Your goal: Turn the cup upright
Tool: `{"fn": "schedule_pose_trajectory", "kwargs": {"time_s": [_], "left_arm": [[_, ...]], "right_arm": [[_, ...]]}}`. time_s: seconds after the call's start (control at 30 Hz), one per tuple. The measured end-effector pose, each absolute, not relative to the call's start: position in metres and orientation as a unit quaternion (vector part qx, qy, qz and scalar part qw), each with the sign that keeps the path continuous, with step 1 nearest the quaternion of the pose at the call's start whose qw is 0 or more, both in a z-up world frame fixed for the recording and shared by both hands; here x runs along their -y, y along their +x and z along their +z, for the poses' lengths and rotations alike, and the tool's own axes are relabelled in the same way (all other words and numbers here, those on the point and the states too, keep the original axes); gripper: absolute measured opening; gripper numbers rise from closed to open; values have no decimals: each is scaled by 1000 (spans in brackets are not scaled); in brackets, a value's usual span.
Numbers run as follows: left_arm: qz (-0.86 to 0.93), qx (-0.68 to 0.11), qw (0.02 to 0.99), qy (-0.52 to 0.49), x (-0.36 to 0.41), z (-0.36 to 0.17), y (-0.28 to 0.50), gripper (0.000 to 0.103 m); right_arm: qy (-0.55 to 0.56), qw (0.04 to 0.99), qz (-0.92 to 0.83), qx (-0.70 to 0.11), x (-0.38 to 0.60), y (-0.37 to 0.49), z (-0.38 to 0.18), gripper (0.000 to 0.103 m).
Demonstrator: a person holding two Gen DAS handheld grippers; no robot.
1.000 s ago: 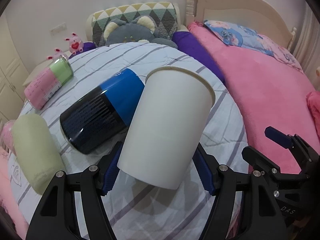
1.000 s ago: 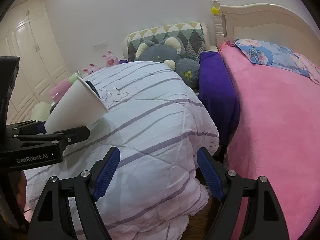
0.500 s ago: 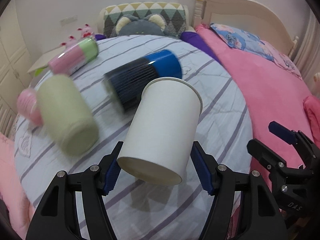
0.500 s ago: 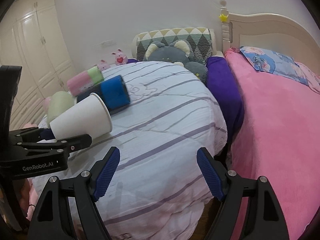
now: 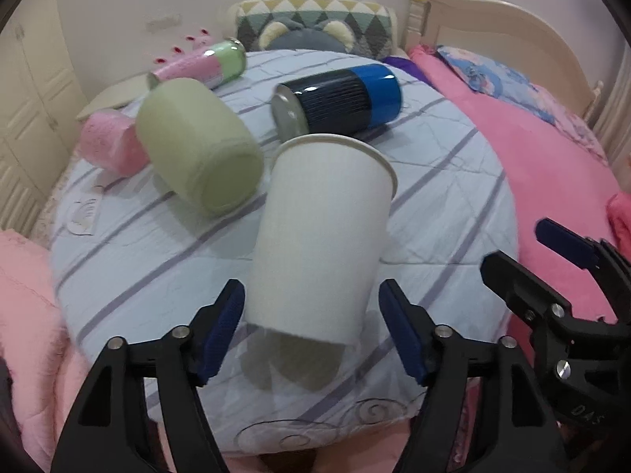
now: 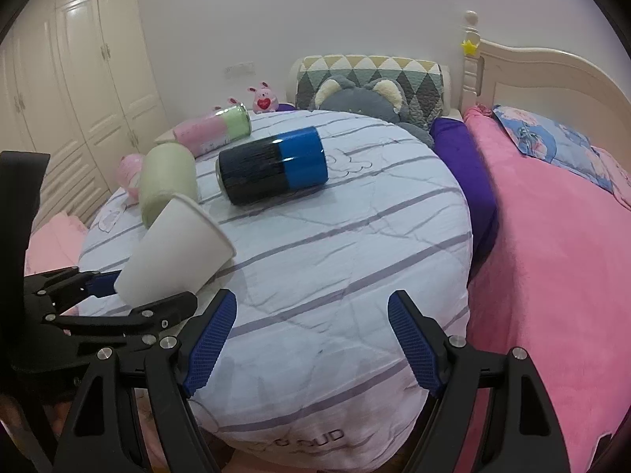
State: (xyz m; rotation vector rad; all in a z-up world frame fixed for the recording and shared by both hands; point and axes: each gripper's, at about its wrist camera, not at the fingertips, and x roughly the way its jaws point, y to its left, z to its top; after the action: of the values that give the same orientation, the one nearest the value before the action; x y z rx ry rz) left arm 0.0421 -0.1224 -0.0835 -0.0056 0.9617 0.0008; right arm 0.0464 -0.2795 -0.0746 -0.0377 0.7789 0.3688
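A white paper cup (image 5: 319, 236) is held between the blue pads of my left gripper (image 5: 311, 335), near its base, mouth up and tilted away, a little above the striped quilt (image 5: 434, 197). In the right wrist view the cup (image 6: 177, 252) leans to the right in the left gripper (image 6: 118, 295). My right gripper (image 6: 311, 351) is open and empty over the quilt's near edge; it also shows at the right of the left wrist view (image 5: 560, 260).
On the quilt lie a blue and black can (image 5: 339, 98), a green roll (image 5: 197, 146), a pink roll (image 5: 110, 142) and a pink and green can (image 5: 201, 65). A pink blanket (image 6: 552, 256) lies to the right. Pillows and a headboard (image 6: 532, 75) stand behind.
The left gripper has drawn back and risen with the cup, so more of the quilt shows. The cup stands closer to upright. The right gripper has pulled back too.
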Motion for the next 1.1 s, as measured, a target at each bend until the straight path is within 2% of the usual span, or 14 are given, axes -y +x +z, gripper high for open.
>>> {"fn": "schedule_pose_trajectory", "kwargs": {"time_s": [0.03, 0.17, 0.5, 0.63, 1.1], "left_arm": [[1, -460, 888, -1, 121, -83, 41, 81], [-14, -458, 889, -6, 117, -81, 40, 88], [-37, -453, 890, 25, 122, -71, 39, 88], [-46, -448, 892, 38, 123, -64, 38, 94], [-89, -437, 892, 75, 108, -44, 42, 94]], "right_arm": [[-17, 908, 176, -380, 279, 45, -75, 81], [-11, 909, 168, -382, 279, 38, -74, 81], [5, 915, 131, -381, 285, 30, -67, 81], [24, 917, 120, -379, 292, 29, -64, 81], [58, 919, 68, -384, 287, 22, -50, 81]]}}
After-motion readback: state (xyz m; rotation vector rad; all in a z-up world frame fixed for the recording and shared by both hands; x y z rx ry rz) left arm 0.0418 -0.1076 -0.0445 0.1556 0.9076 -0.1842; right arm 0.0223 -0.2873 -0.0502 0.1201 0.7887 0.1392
